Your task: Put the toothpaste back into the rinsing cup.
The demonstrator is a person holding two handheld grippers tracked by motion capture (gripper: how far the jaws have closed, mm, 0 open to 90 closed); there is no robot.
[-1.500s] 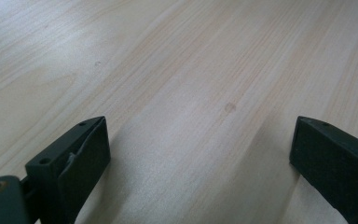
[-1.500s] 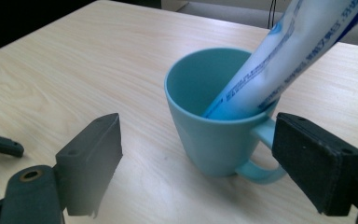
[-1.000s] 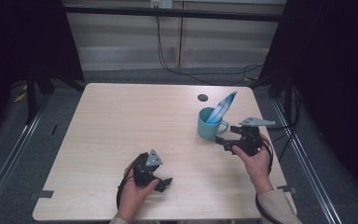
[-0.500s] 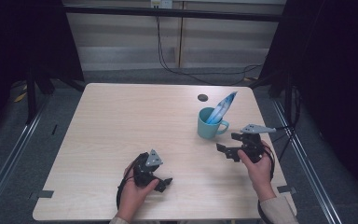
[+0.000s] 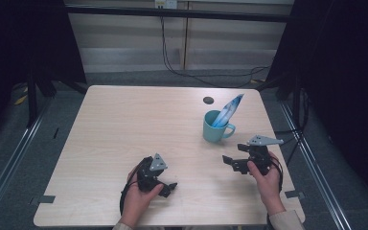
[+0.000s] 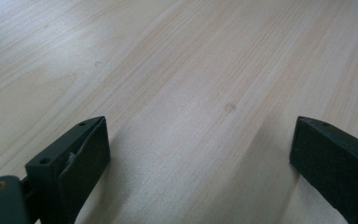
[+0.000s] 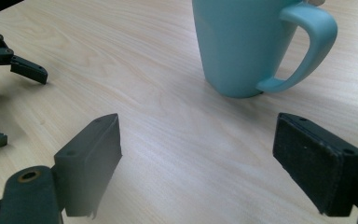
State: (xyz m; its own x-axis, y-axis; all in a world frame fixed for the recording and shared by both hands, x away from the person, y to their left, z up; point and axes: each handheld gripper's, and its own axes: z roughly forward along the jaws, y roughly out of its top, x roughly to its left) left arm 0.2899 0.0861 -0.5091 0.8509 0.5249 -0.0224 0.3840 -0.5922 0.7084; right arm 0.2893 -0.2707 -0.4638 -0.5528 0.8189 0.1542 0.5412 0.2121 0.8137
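A teal mug stands upright on the right half of the wooden table, handle toward the right. A blue and white packet sticks out of it, leaning right. My right gripper is held open just in front of and to the right of the mug, apart from it. In the right gripper view the mug is ahead of the open gripper, with bare wood between the jaws. My left gripper rests low near the front edge, open over bare table.
A small dark round hole sits in the table behind the mug. Cables hang at the back wall. Dark curtains flank both sides. Metal floor rails run along the table's sides. The other gripper shows at the left in the right gripper view.
My right gripper has drawn back from the mug toward the front edge, staying open. The left gripper has not moved.
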